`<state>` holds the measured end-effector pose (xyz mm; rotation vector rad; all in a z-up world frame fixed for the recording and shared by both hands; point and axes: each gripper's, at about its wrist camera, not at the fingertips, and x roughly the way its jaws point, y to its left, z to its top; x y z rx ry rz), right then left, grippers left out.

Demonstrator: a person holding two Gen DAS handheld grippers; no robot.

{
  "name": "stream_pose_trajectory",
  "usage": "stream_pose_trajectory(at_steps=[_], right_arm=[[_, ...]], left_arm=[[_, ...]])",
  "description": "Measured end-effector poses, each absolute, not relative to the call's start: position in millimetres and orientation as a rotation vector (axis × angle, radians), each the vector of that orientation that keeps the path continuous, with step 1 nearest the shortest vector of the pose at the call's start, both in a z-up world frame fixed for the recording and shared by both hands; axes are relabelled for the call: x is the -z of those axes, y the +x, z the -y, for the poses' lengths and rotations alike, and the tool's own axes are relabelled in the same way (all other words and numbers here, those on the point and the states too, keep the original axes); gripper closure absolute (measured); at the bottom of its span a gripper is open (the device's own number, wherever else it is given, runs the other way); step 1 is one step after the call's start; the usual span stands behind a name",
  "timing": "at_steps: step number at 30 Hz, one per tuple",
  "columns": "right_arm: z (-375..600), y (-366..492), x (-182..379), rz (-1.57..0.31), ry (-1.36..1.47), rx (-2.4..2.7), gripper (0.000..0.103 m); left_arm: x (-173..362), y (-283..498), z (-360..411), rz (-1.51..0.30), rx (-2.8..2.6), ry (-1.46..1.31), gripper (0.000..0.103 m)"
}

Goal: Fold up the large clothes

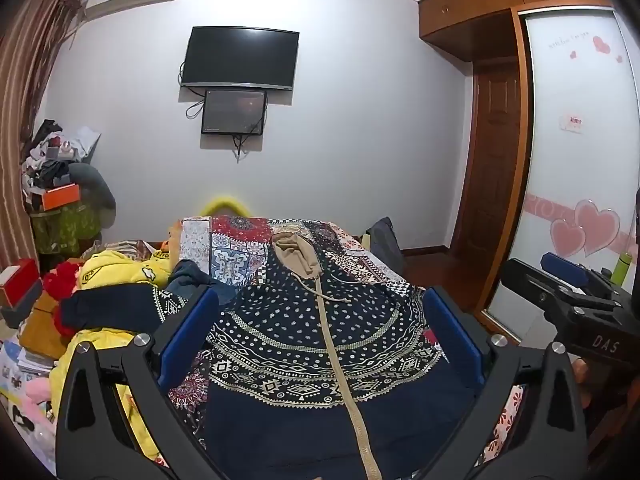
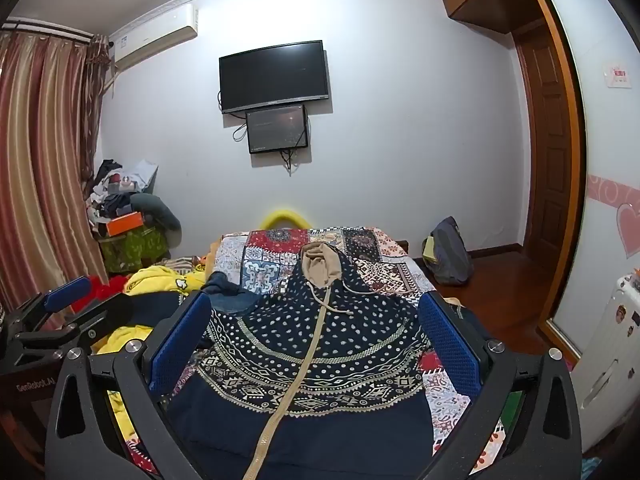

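The left gripper hovers level above the bed, pointing at the far wall, its blue fingers spread wide and holding nothing. Between and below them the hoodie lies flat on the patchwork quilt, zipper up, hood toward the wall. Just to its right, the right gripper hovers alongside, equally level, wide apart and empty.

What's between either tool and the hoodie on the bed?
Nothing visible. The navy patterned hoodie lies flat, zipper up, directly ahead of the open left tool and open right tool. The yellow garment lies off to its left.
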<state>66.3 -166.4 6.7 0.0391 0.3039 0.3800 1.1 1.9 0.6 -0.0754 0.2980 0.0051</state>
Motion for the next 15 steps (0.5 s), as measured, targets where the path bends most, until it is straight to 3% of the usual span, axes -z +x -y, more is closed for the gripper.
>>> stream_pose_trajectory(at_steps=[15], right_arm=[[165.7, 67.1, -6.8, -0.307, 0.038, -0.380, 0.000]], left_arm=[[1.0, 2.0, -10.9, -0.289, -0.005, -0.118, 0.000]])
